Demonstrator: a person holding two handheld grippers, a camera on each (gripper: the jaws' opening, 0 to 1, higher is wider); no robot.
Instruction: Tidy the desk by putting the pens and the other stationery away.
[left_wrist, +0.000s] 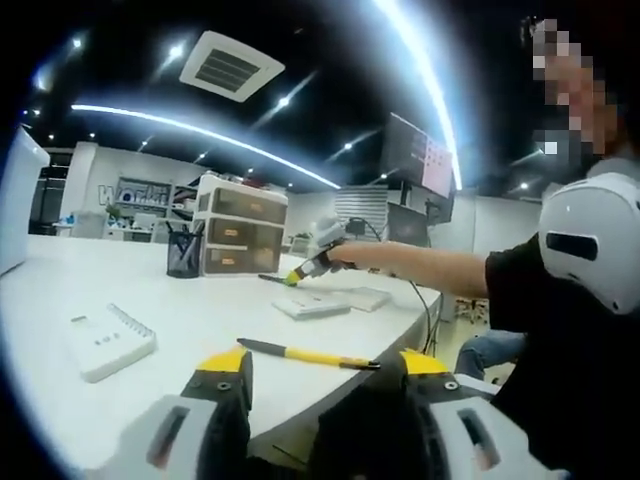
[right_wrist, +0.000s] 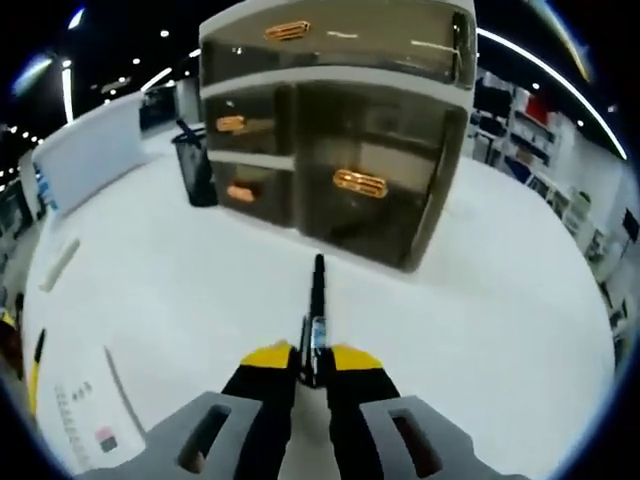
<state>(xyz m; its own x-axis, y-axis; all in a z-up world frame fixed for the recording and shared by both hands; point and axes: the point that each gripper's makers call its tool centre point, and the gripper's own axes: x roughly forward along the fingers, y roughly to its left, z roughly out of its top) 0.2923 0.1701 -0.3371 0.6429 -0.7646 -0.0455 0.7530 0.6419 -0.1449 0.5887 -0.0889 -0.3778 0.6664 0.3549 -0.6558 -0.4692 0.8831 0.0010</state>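
1. White tabletop (left_wrist: 200, 320) runs under both views in an office with strip lights on a dark ceiling.
2. Left gripper (left_wrist: 322, 372): its yellow-tipped fingers (left_wrist: 228, 365) stand wide apart at the near edge of the tabletop and hold nothing.
3. Yellow-and-black pen (left_wrist: 305, 354) lies flat on the tabletop just beyond the left gripper's tips, apart from them.
4. White calculator (left_wrist: 108, 340) lies on the tabletop to the left of that pen. In the right gripper view it appears at the lower left edge (right_wrist: 85, 410).
5. Two flat white pads (left_wrist: 330, 300) lie farther out on the tabletop, near the middle.
6. Right gripper (right_wrist: 312, 357): its fingers (right_wrist: 265, 362) are closed onto a black pen (right_wrist: 317, 310), which points forward along the fingers toward the drawer unit. In the left gripper view this gripper (left_wrist: 300, 272) is held by a person's outstretched arm just above the tabletop beyond the pads.
7. Drawer unit (right_wrist: 340, 130), with translucent drawers and orange handles, stands on the tabletop directly ahead of the black pen's tip; whether the tip touches the tabletop cannot be told.
8. Black mesh pen holder (right_wrist: 197, 165) stands just left of the drawer unit, with dark pens upright in it.
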